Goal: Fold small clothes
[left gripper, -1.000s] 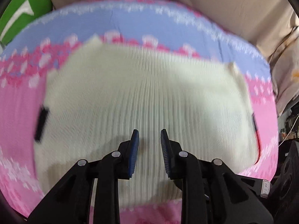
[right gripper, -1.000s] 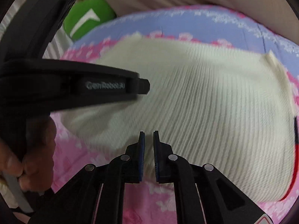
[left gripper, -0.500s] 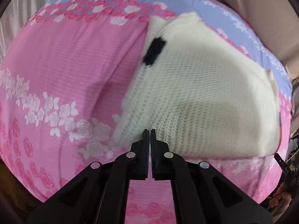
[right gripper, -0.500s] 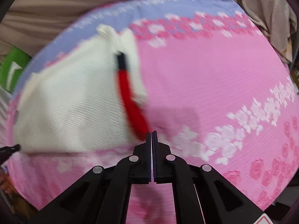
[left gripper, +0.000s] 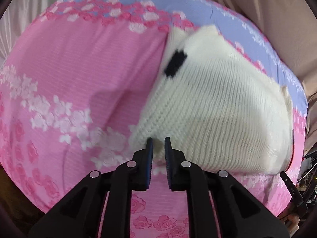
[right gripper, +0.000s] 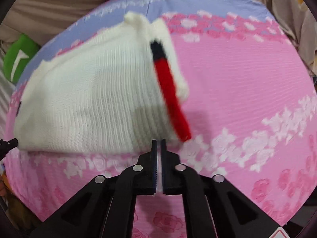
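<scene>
left gripper (left gripper: 158, 141) at lower centre of the left wrist view: jaws have just been opening a little, a narrow gap shows, with the near left corner of the white knit garment (left gripper: 218, 109) between the pads; cannot tell if the pads press it. right gripper (right gripper: 158, 142) at lower centre of its own view: clenched almost fully, thin pale fabric in the slit, so it grasps the garment's near right corner by the red stripe (right gripper: 171, 97). judgement: both near corners are taken so the hem can be carried over in one fold. the garment lies flat mid-frame on the pink floral sheet (left gripper: 69, 75); green cushion (right gripper: 17, 59) far upper left.
</scene>
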`<state>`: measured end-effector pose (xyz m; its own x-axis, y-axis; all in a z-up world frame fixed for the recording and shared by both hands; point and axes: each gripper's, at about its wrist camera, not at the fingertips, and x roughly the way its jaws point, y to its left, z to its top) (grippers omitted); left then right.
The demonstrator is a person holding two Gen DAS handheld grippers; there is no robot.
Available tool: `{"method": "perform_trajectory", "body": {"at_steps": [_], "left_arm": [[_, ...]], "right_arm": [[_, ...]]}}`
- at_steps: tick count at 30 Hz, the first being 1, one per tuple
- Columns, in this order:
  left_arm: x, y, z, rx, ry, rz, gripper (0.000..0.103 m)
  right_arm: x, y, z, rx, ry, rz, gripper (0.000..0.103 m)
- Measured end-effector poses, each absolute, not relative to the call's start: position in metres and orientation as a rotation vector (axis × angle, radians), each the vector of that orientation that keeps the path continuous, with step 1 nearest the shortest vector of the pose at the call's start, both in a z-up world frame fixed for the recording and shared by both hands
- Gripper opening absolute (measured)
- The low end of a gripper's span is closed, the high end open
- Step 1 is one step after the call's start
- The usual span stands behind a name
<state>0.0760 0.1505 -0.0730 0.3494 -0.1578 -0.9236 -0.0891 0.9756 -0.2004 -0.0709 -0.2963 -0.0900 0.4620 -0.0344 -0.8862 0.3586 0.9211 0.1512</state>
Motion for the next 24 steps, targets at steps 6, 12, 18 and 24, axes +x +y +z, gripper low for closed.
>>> {"method": "perform_trajectory", "body": {"at_steps": [6, 12, 18, 24], "left_arm": [[0.144, 0.127, -0.035, -0.258, 1.084, -0.084, 0.045], [0.219, 0.104, -0.082, -0.164, 1.147, -0.024, 0.043], [0.228, 0.105, -0.097, -0.130, 1.142, 0.000, 0.044], [0.208, 0.121, -0.068, -0.198, 1.124, -0.004, 0.042]], "right_arm": [[0.005, -0.319, -0.044, 0.382, 0.917, -0.233, 0.018], [0.076, -0.328, -0.074, 0.334, 0.954, -0.285, 0.028], [0.070, -0.355, -0.097, 0.374, 0.976, -0.338, 0.028], [0.041, -0.286, -0.036, 0.225, 0.874, -0.238, 0.025]]}}
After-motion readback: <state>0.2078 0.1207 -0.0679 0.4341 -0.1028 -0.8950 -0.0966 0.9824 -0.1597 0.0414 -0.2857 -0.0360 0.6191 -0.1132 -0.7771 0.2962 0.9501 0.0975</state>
